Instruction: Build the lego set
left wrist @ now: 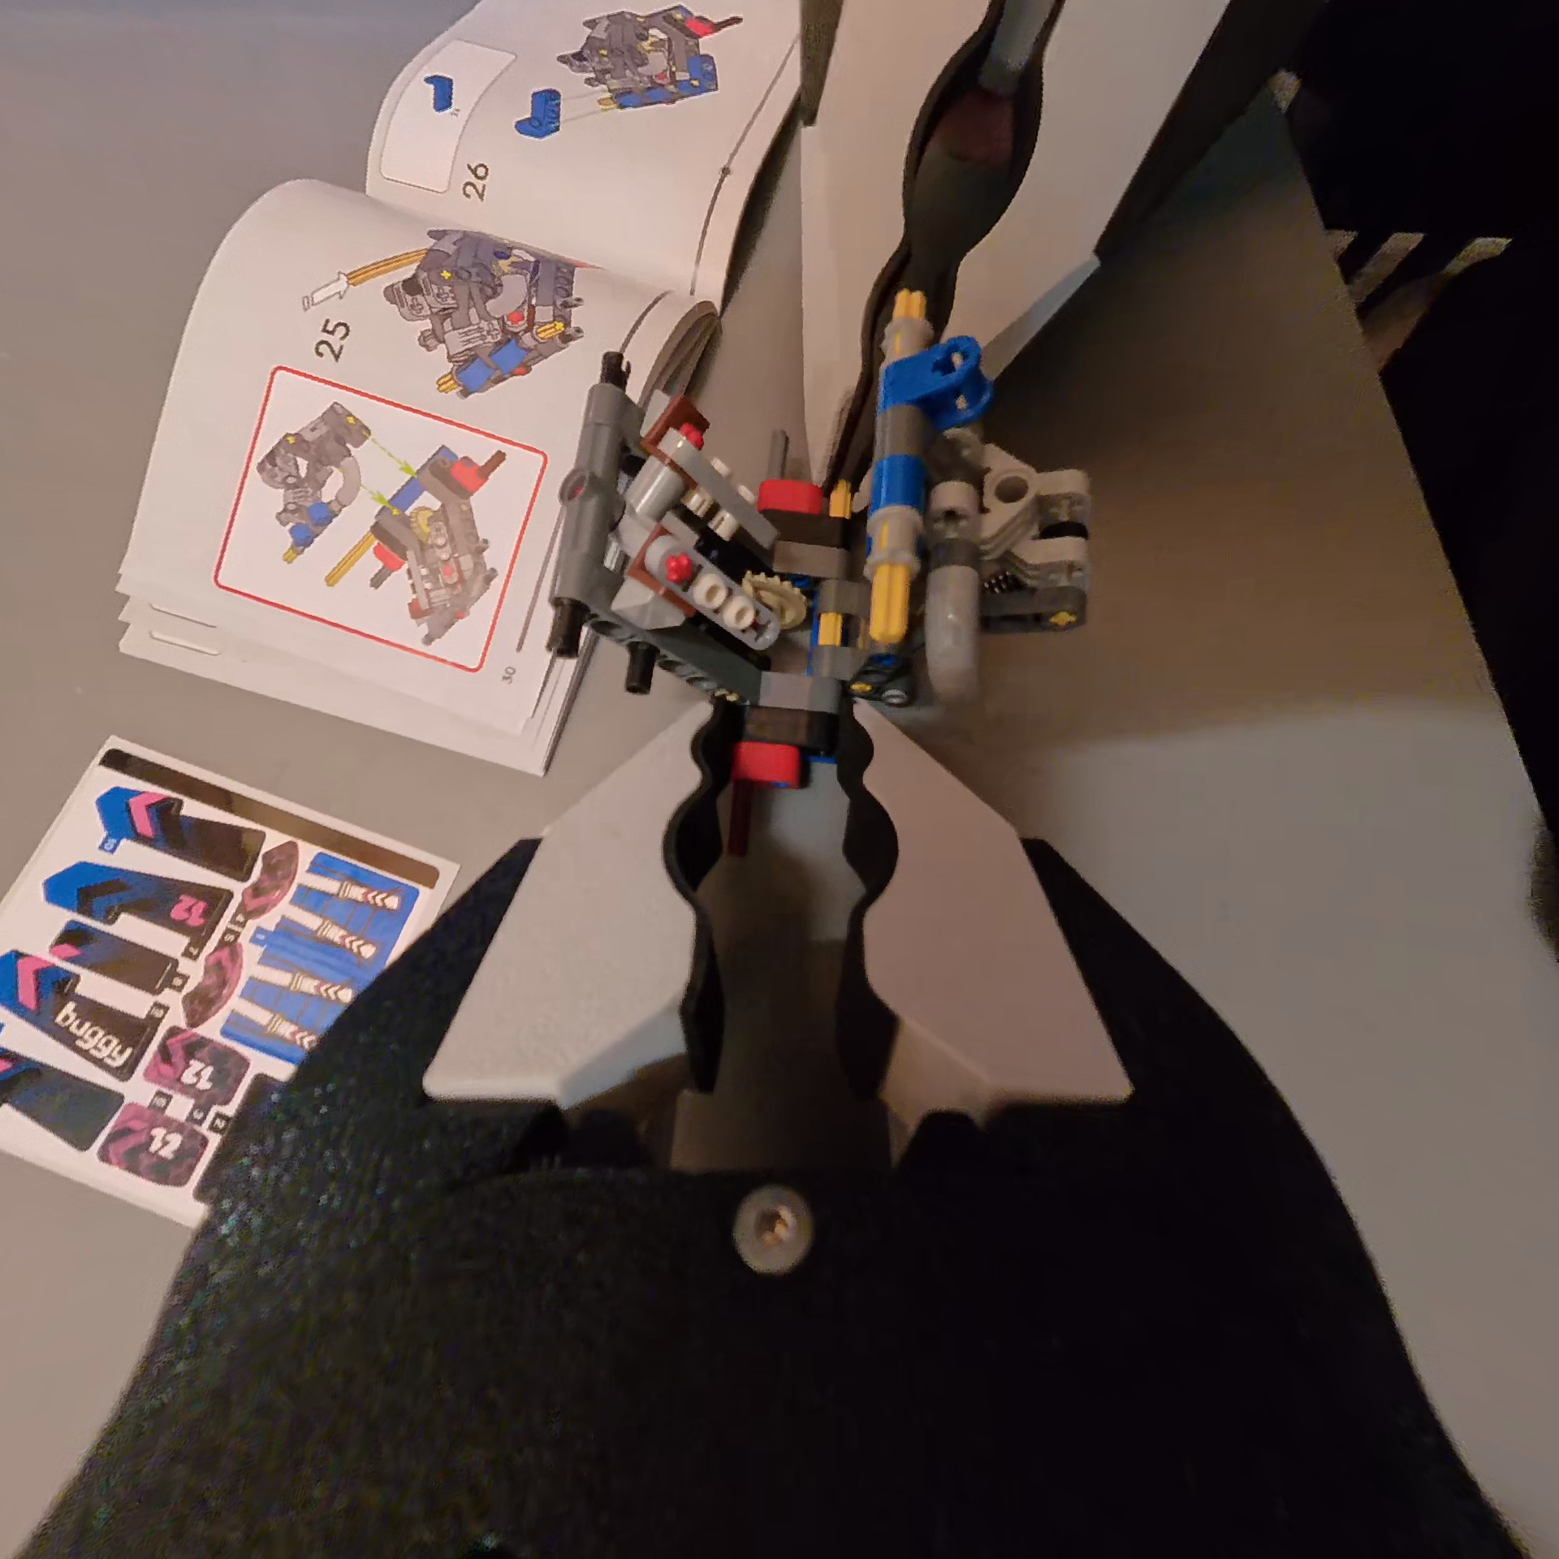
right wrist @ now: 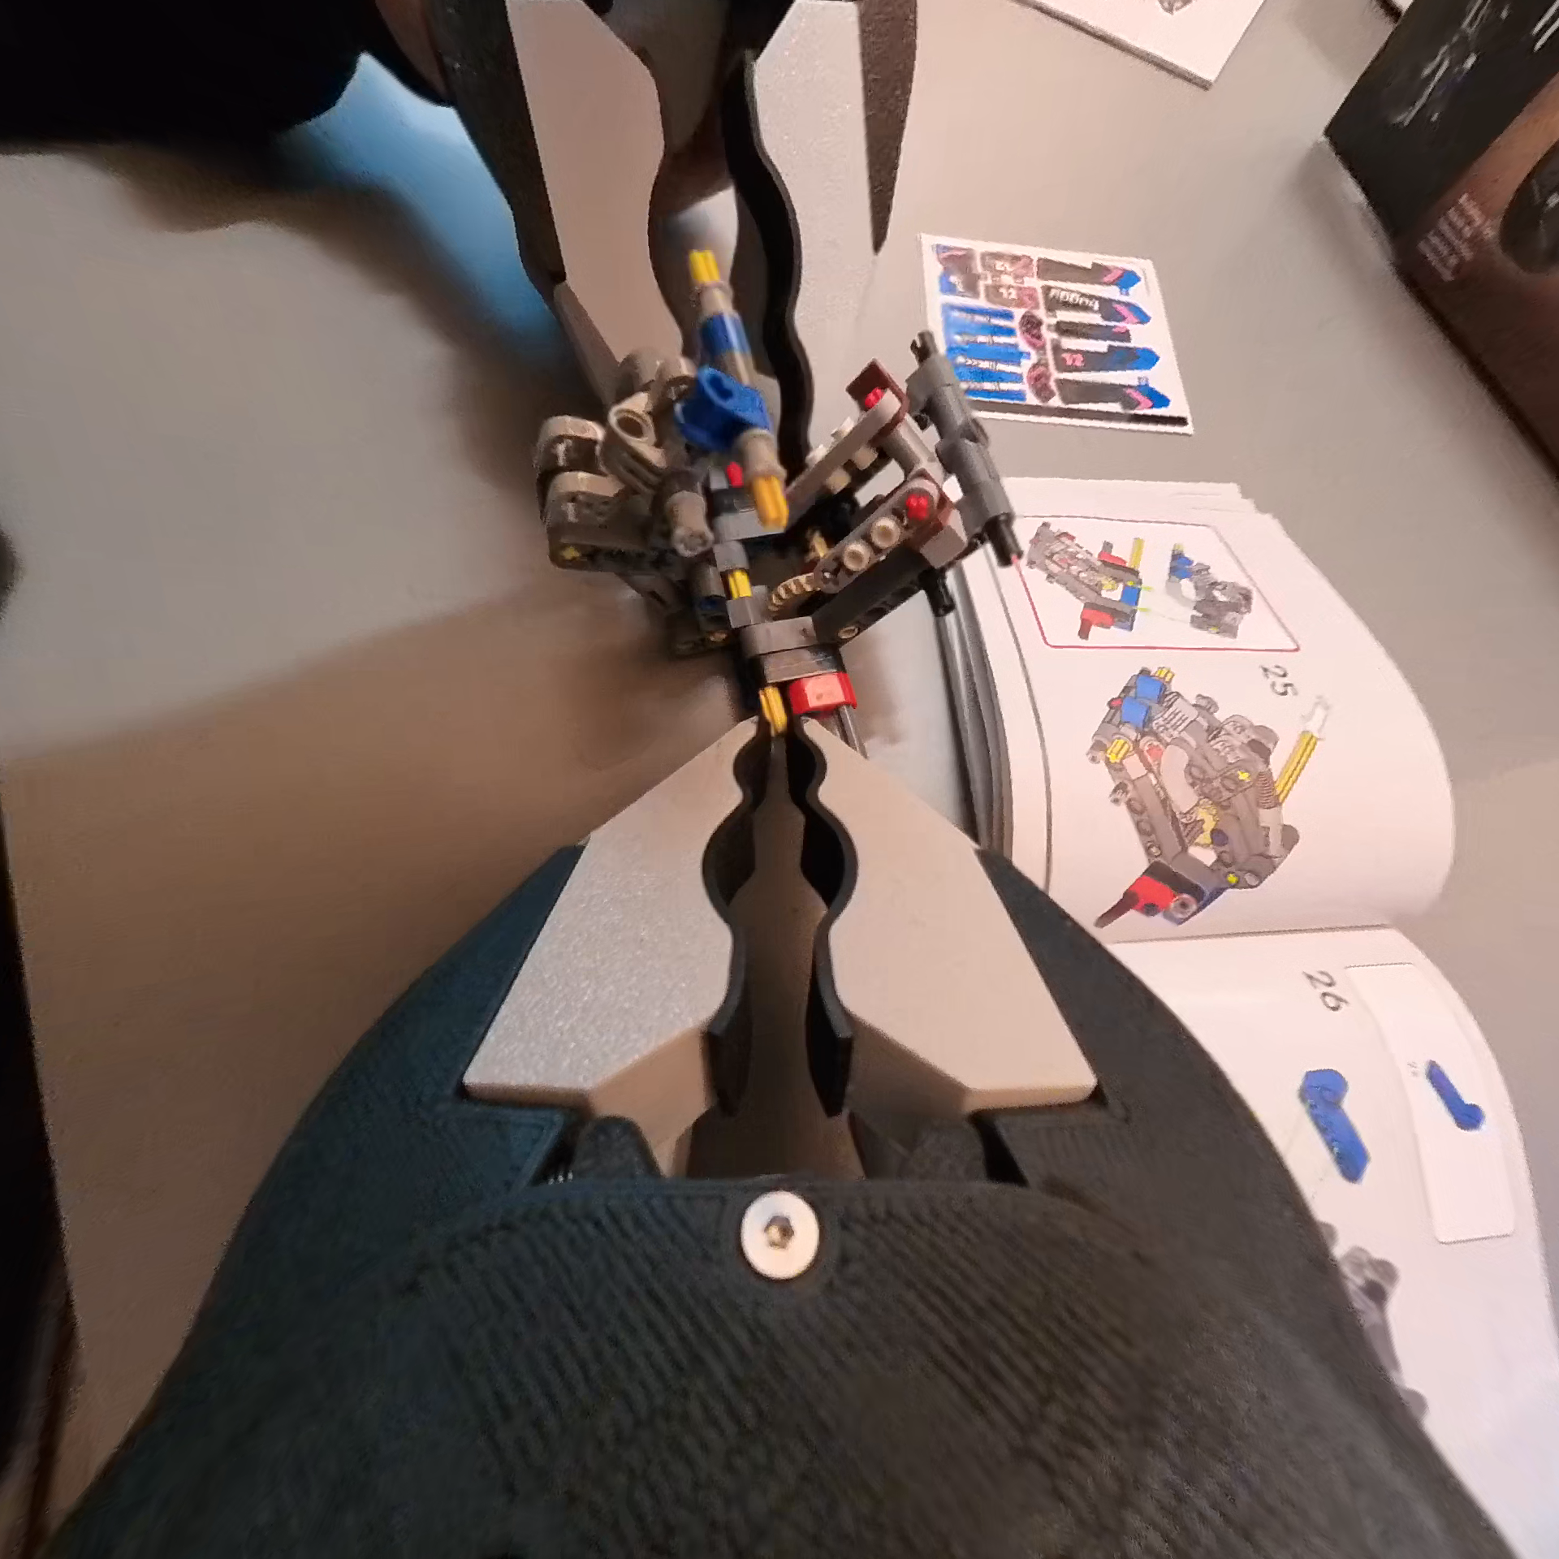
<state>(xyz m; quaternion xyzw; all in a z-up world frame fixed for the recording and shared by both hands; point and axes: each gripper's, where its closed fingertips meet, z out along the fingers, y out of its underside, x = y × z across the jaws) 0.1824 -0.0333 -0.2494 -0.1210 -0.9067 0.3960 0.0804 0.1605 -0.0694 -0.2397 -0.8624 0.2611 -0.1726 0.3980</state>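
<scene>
Left tongs clamp lego model | right tongs clamp yellow axle

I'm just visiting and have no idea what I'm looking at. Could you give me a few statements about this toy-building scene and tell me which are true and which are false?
1. Both grippers grip the same lego model. True: the left gripper holds one end, the right gripper the other.
2. The instruction booklet is closed. False: it lies open, with building pictures showing.
3. A sticker sheet lies flat on the table. True.
4. The blue connector on the model sits on a red axle. False: it sits on a yellow axle.
5. The sticker sheet lies on top of the booklet. False: it lies beside it, apart.
</scene>
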